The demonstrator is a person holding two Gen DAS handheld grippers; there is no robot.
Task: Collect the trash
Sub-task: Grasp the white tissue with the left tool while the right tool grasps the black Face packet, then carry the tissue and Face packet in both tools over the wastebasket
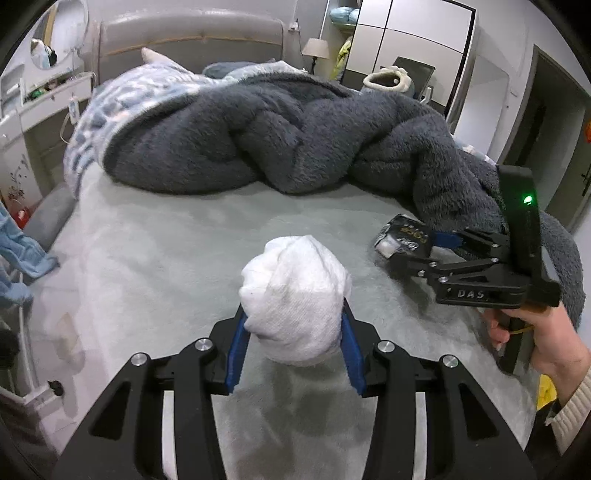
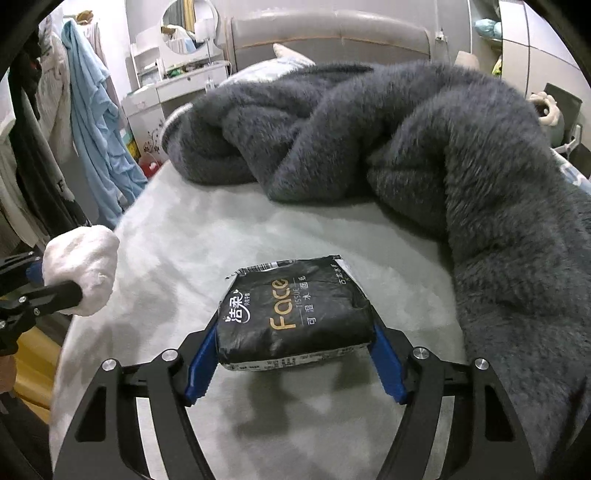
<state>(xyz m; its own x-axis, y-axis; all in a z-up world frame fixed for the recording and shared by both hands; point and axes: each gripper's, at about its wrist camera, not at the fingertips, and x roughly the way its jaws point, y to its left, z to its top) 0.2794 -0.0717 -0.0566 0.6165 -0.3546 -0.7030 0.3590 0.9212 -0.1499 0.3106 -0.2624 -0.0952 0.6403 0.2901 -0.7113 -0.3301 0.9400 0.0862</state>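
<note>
Left wrist view: the left gripper (image 1: 293, 325) pinches a white cloth wad (image 1: 295, 295) between blue pads, lifted above the pale bed sheet (image 1: 155, 251). The right gripper (image 2: 293, 354) clamps a black tissue pack (image 2: 291, 314) over the sheet, near a rumpled grey blanket (image 2: 424, 140).

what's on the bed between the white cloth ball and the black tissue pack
Nothing: only bare pale grey bed sheet lies between the white balled-up cloth and the black plastic tissue pack, seen best in the left wrist view.

Home bedroom, bed (image 1: 155, 258) with padded headboard (image 1: 192, 37), rumpled grey blanket (image 1: 295, 136) (fluffy), wardrobe (image 1: 413, 33)
</note>
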